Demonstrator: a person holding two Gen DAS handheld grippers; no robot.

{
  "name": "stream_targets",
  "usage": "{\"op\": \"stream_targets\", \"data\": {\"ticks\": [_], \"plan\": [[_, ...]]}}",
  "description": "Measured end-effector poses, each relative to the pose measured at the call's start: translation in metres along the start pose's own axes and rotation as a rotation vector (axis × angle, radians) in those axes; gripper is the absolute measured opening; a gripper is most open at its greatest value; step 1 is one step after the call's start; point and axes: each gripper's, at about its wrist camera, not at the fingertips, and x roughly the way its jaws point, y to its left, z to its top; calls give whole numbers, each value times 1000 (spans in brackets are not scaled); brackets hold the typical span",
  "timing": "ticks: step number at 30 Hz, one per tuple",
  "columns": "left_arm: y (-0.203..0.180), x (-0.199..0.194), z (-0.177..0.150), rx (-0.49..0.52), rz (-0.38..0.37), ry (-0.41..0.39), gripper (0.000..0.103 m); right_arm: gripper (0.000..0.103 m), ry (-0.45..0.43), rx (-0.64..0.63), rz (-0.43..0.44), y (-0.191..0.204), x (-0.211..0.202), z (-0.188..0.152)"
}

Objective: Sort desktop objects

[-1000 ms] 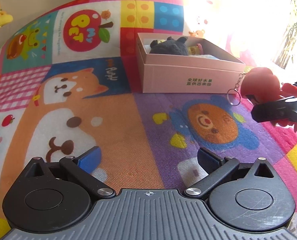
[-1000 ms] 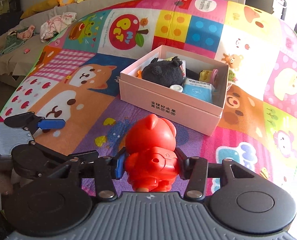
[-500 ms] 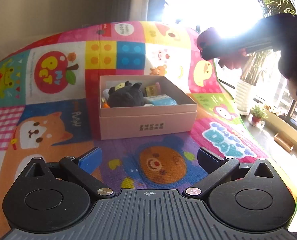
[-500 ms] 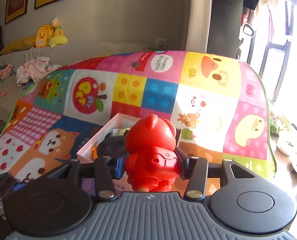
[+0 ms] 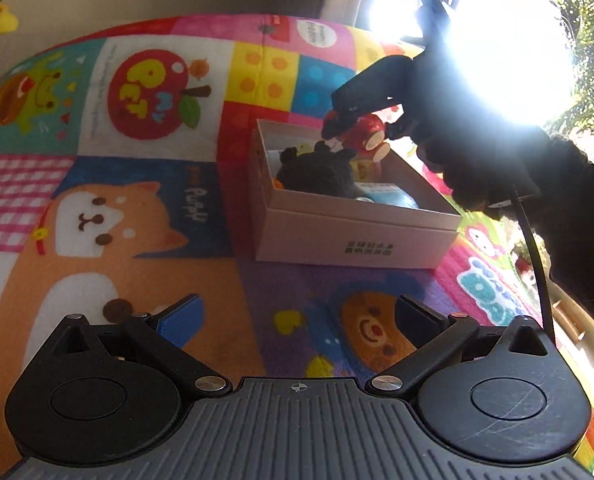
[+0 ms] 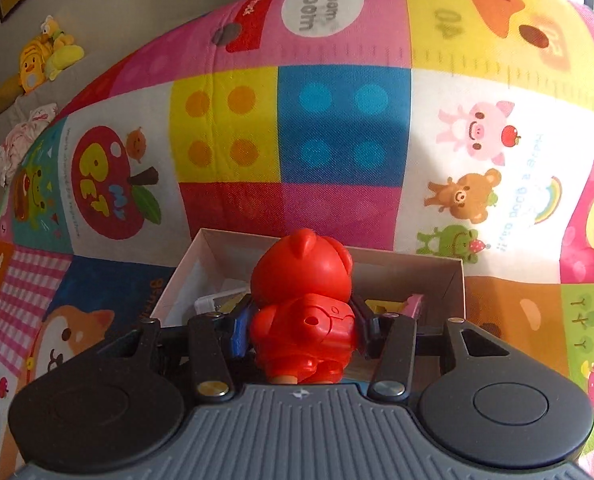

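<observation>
One patchwork play mat [image 5: 145,184] of cartoon animals covers the whole surface I'm working on, with a grey wall and yellow plush toys [image 6: 47,60] behind and hard window glare on my right. On the mat sits a pink box [image 5: 349,236] holding a black plush [image 5: 317,172] and a few small packets. My right gripper [image 6: 302,330] is clenched on the red bear figure [image 6: 303,300], held over the box, its head-to-feet axis running along the fingers, head pointing away from me. My left gripper [image 5: 297,318] hangs released above the mat.
</observation>
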Motion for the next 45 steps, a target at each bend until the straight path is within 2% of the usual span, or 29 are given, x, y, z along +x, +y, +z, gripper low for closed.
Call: {"op": "stream_targets", "data": {"ticks": [4,10,12,14,16,18,19,21,24,26,28,30,32,40,45], "plan": [[8,5,-3,-24,-2,15,103,56,30,34,16,-10,7,-8],[8,5,-4,-24,-11,9,103,62,-67,56,31,-33,-46,-24],[5,4,-4,-18,-6,7,103,62,-80,55,10,-39,-63,-35],[2,1,-5,-8,5,4,103,62,-85,59,34,-42,-80,-51],[-2,-4,-8,18,20,0,103,70,-96,42,72,-40,-105,-81],[-3,-8,-13,45,31,5,103,84,-108,37,95,-33,-126,-113],[-3,-9,-16,52,38,14,103,87,-112,37,93,-28,-136,-133],[0,-9,-20,40,49,39,103,103,-125,32,64,-19,-148,-169],[2,-8,-24,14,142,57,103,103,-101,50,1,-6,-149,-216],[-1,-11,-27,23,235,28,103,103,-62,65,12,-2,-144,-237],[-4,-13,-29,44,279,7,103,103,-32,59,13,3,-138,-250],[-6,-10,-32,67,280,23,103,103,-69,1,-48,12,-138,-255],[-9,-5,-36,73,284,49,103,103,-63,-50,-117,19,-130,-256],[-10,11,-33,59,326,58,103,103,-96,-42,-113,10,-114,-244],[-9,11,-34,54,325,52,103,103,-150,-12,-146,14,-115,-251]]}}
